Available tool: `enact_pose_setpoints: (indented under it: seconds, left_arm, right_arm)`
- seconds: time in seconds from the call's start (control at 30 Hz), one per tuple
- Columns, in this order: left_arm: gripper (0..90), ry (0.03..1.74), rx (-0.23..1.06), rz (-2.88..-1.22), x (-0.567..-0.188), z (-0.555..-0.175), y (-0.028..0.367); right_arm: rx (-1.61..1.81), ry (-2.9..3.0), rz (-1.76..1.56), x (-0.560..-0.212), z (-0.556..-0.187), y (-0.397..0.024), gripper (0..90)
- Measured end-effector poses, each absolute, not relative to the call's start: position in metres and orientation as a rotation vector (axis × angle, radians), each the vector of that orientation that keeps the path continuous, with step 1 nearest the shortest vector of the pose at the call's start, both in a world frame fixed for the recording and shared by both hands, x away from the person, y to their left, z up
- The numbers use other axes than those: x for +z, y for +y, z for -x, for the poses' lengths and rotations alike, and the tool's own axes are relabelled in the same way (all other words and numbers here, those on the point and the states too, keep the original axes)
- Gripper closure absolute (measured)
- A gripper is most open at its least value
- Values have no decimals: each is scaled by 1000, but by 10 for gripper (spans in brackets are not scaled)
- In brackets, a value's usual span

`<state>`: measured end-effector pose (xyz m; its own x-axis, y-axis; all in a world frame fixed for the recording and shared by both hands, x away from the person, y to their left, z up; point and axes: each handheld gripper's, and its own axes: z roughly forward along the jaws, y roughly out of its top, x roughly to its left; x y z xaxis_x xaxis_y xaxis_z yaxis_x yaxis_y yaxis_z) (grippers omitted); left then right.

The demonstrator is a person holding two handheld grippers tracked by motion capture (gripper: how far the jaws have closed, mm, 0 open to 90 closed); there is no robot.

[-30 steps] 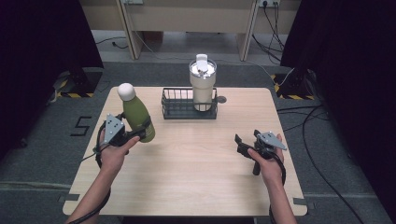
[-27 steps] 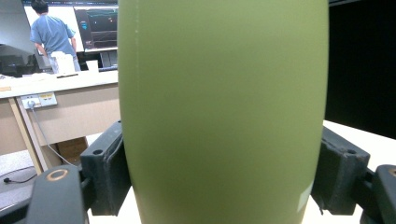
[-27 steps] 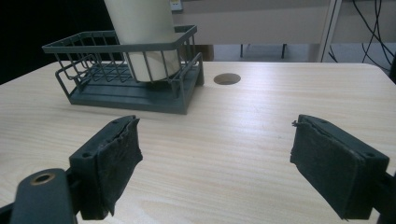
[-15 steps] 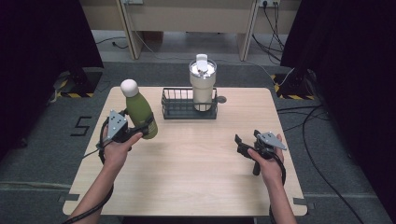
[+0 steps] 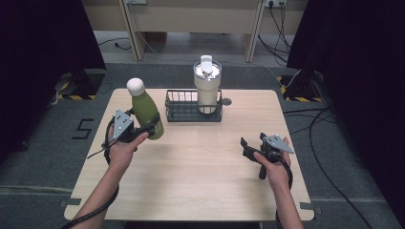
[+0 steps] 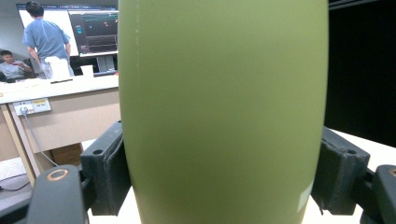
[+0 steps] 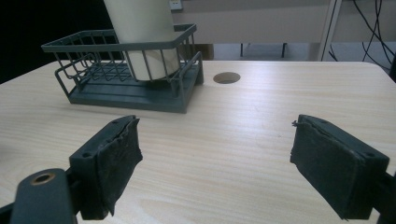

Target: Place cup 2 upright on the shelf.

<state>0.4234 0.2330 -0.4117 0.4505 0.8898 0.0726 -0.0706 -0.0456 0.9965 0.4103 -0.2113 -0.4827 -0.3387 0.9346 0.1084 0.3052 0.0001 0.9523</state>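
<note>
Just left of the wire basket [image 5: 193, 112], the green bottle [image 5: 146, 114] leans in the left gripper [image 5: 143, 130], whose jaws are clamped on its body. A cream tumbler [image 5: 207, 86] stands in the basket's right part. Well right of the basket, nearer the person, the right gripper [image 5: 248, 149] rests on the table [image 5: 200, 181], jaws wide apart with nothing between them.

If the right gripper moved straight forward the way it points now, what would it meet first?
Probably the dark wire basket holding the cream tumbler. The open right gripper looks across bare table toward it, though the basket sits somewhat left of the centre line, so the gripper might pass beside it.
</note>
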Motion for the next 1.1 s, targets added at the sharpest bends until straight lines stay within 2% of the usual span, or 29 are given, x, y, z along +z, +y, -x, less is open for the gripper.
enact_pose_setpoints:
  seconds: [1.1]
  left_arm:
    - [202, 759, 924, -1389, -391, -454, 214]
  right_arm:
    - [1358, 1692, -1295, -485, -411, -211, 153]
